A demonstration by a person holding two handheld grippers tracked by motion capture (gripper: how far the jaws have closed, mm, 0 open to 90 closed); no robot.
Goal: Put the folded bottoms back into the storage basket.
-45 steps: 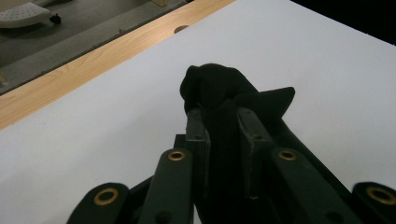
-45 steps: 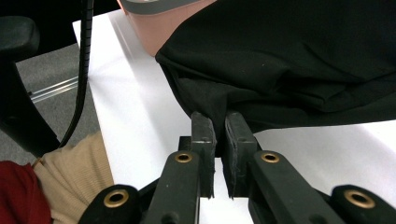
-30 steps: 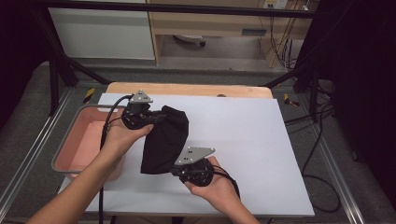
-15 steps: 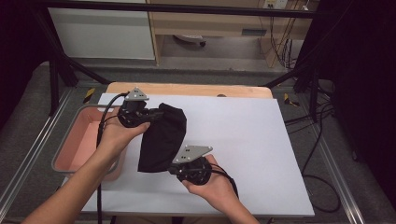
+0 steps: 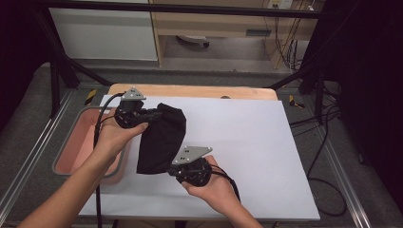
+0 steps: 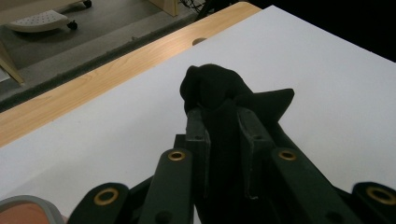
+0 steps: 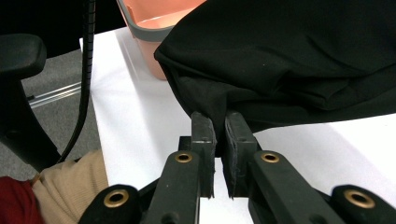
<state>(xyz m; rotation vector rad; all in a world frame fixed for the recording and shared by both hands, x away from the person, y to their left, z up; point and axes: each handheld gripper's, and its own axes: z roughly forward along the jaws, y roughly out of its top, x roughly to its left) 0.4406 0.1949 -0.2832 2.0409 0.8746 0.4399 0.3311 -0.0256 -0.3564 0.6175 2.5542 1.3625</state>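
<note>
pinching soft, matte black cloth in both tools, left tool, right tool, limp folds sagging between

Free room: the white table sheet lay bare to the right of the black cloth and toward the far edge, open to passage from the right and from the wooden strip behind.

Obstacles: the black cloth hung stretched between the left gripper and the right gripper, both clamped on it, barring the middle left of the sheet. The pink tub stood at the sheet's left edge, just beside the cloth, under the left forearm. Dark frame bars flanked the table.
</note>
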